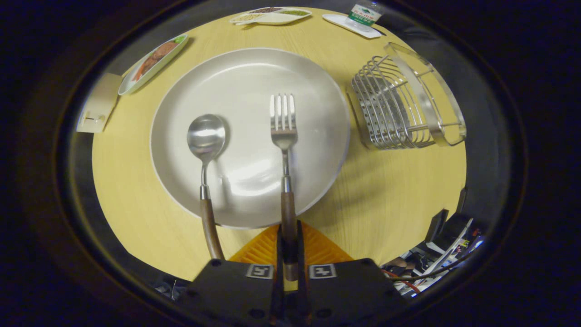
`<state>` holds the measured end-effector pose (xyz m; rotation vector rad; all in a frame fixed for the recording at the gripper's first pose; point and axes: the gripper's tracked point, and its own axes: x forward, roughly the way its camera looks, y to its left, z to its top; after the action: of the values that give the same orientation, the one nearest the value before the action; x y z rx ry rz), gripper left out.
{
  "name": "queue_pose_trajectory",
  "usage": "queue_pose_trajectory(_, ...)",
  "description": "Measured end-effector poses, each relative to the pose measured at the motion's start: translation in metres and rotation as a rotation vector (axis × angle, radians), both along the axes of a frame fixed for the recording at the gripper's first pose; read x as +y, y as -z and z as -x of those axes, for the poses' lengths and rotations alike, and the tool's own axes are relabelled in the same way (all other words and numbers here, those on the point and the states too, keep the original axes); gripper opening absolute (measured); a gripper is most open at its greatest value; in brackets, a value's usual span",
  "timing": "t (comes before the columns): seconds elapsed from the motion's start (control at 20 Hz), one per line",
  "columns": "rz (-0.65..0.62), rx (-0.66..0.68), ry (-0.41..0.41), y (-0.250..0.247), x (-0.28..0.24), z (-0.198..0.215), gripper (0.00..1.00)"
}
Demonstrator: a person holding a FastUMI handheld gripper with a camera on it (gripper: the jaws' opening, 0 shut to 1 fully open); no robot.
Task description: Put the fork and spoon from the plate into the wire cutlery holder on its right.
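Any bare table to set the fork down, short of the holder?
Bare table between plate and wire cutlery holder, nearer the gripper shut on the fork. Spoon crowds the plate's other half.

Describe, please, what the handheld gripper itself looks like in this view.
The gripper has two broad, dark, blocky finger bases, each carrying a small square black-and-white marker tag near its inner edge. Two narrow upright fingers rise from them, backed by a ribbed orange wedge-shaped part.
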<state>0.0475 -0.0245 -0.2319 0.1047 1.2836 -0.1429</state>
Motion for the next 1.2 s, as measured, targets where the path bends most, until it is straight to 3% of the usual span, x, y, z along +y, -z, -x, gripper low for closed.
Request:
queue_pose_trajectory(0.4,0.027,-0.009,-0.004,-0.014,-0.002,0.01,0.09)
queue_pose_trajectory(0.75,0.049,-0.022,0.003,-0.067,-0.01,0.026,0.05)
queue_pose_trajectory(1.2,-0.065,-0.005,0.148,-0.128,-0.043,0.038,0.06)
